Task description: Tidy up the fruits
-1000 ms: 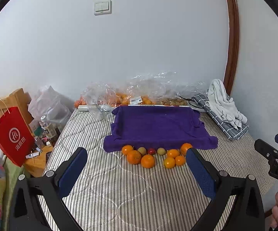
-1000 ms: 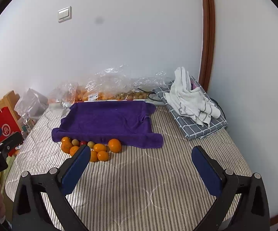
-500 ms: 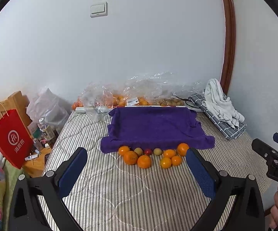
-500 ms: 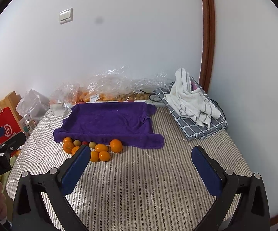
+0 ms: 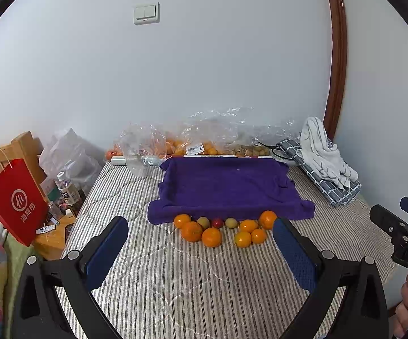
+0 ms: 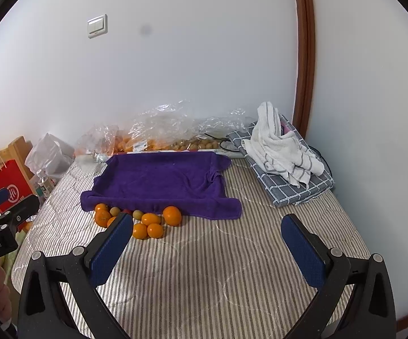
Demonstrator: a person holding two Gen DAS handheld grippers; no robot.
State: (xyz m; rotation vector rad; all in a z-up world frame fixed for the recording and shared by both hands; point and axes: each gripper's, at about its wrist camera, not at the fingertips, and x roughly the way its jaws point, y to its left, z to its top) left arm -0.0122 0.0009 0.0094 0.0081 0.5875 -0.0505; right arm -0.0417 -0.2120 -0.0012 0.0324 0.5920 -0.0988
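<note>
Several oranges, two greenish fruits and a small red fruit lie in a cluster on the striped mattress, right in front of a purple towel draped over a shallow tray. My left gripper is open and empty, held back from the fruit cluster. My right gripper is open and empty, to the right of the fruits. Its left finger hides part of the cluster.
Clear plastic bags of fruit line the wall behind the towel. A white towel on a grey checked cloth lies at the right. A red paper bag, bottles and a wooden stand are off the mattress's left edge.
Both grippers have drifted slightly; the view has pulled back a little from the fruits. Both stay open and empty.
</note>
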